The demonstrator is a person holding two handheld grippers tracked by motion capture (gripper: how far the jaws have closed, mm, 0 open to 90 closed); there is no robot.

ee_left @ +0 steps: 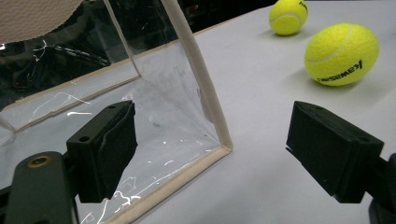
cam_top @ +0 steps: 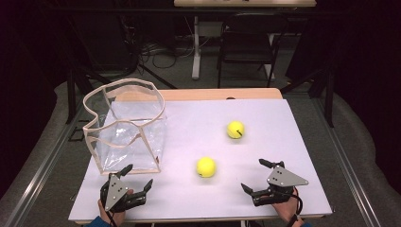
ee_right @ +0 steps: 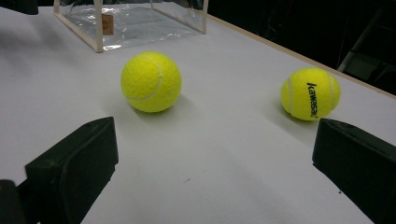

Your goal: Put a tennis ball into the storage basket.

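Two yellow tennis balls lie on the white table top (cam_top: 189,198): the near ball (cam_top: 206,167) (ee_left: 341,54) (ee_right: 151,81) at the middle and the far ball (cam_top: 235,129) (ee_left: 288,16) (ee_right: 310,93) behind it to the right. A clear plastic bag with beige trim (cam_top: 126,125) (ee_left: 154,93) (ee_right: 126,18) stands upright at the left. My left gripper (cam_top: 137,178) (ee_left: 210,149) rests open at the front left, just before the bag's near corner, nothing between its jaws. My right gripper (cam_top: 256,175) (ee_right: 210,163) sits open at the front right, facing both balls, empty.
A dark folding chair (cam_top: 248,42) and a white desk leg (cam_top: 196,45) stand on the floor beyond the table's far edge. Metal rails (cam_top: 40,165) run along both sides of the table. Open table surface lies between the two grippers.
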